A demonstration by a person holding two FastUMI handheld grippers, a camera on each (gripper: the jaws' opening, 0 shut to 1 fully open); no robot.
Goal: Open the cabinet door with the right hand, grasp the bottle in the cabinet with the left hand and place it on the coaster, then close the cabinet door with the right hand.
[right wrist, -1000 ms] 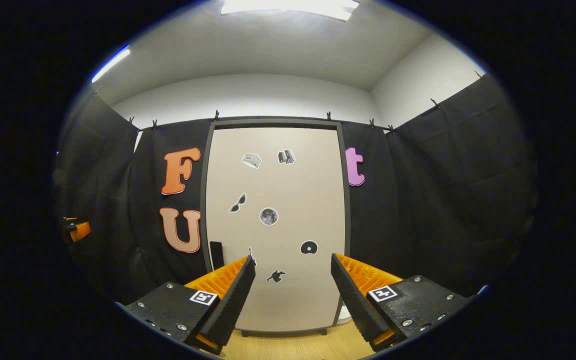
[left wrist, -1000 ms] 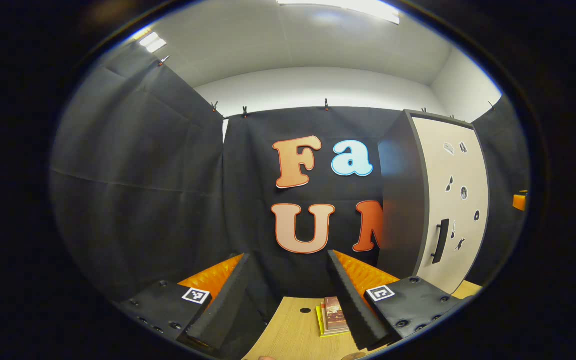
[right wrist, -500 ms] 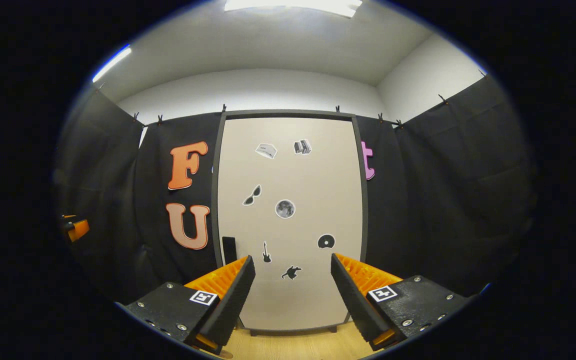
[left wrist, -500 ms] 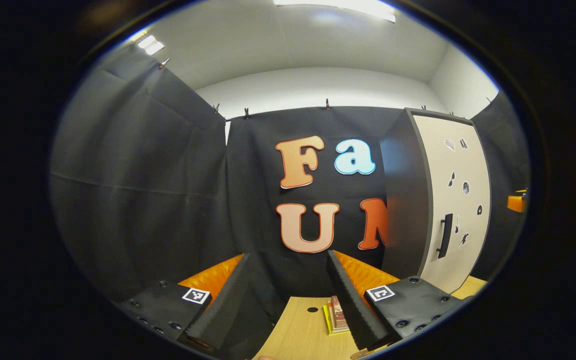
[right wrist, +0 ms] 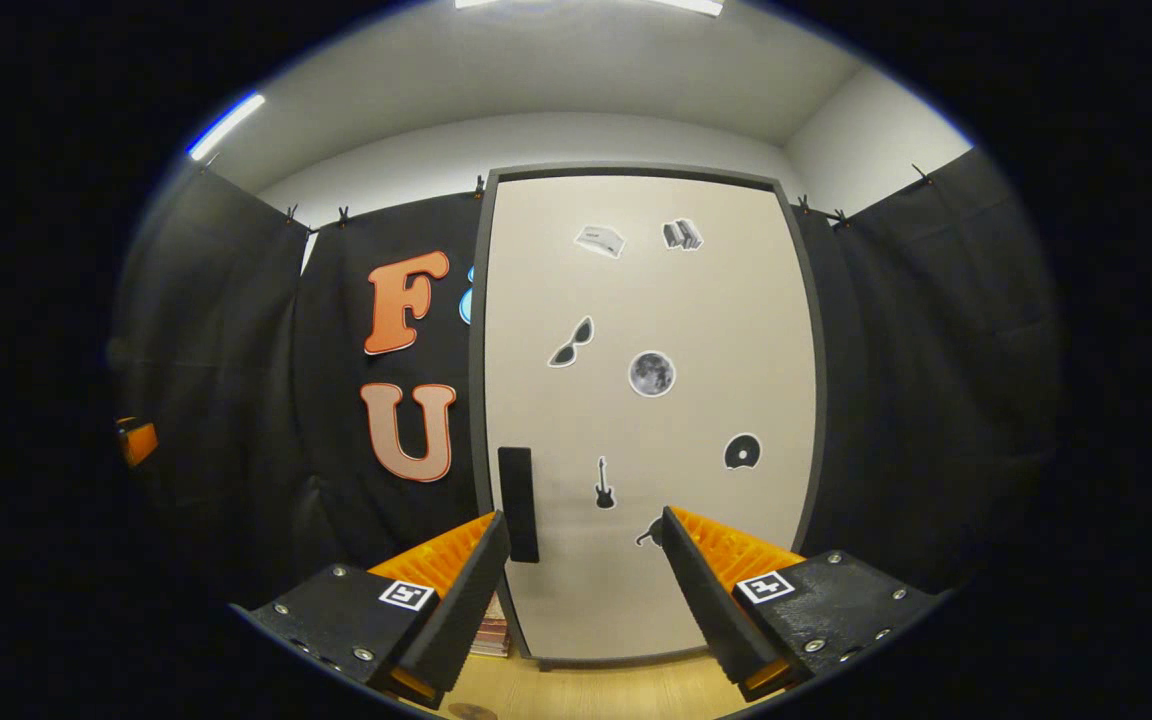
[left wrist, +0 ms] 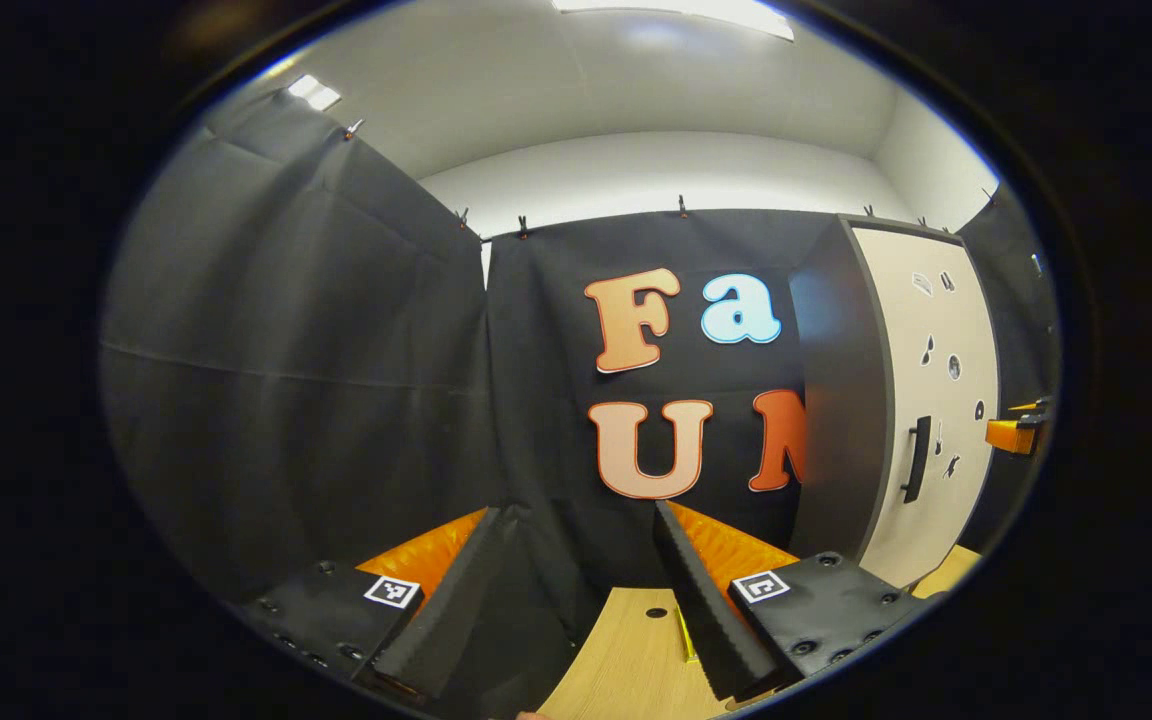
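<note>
Both fingers of right hand-held gripper face cabinet door.

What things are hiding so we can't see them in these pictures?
- The bottle: it sits behind the shut cabinet door, so the right gripper view shows none of it.
- The stack of books: in the right gripper view, mostly covered by that gripper's own finger and the door's lower corner.
- The door stickers: too small in the left gripper view to make out.
</note>
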